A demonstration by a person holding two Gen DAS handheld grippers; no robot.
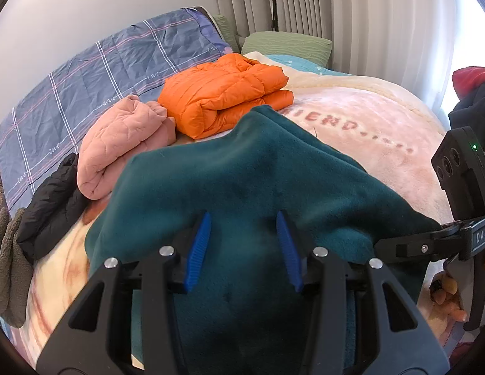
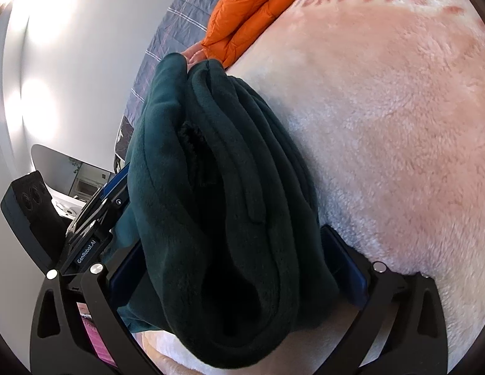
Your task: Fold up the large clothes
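A teal fleece garment (image 1: pixel 242 168), folded into a thick bundle (image 2: pixel 229 187), lies on the pink plush blanket (image 2: pixel 383 125) of a bed. My left gripper (image 1: pixel 244 250) comes at it from the near edge, blue pads partly apart with a fold of fleece filling the gap. One of its fingers (image 2: pixel 115 184) lies along the bundle's left side. My right gripper (image 2: pixel 236 272) stands very wide, its pads on opposite faces of the packed layers, one finger (image 1: pixel 408 245) tucked under the fleece's right edge.
A folded orange puffer jacket (image 1: pixel 223 97), a pink quilted garment (image 1: pixel 123 143) and a black jacket (image 1: pixel 51 200) lie in a row behind the fleece. A blue plaid duvet (image 1: pixel 86 72) and green pillows (image 1: pixel 286 43) sit at the wall. Dark and red clothes (image 1: pixel 470 93) hang at the right.
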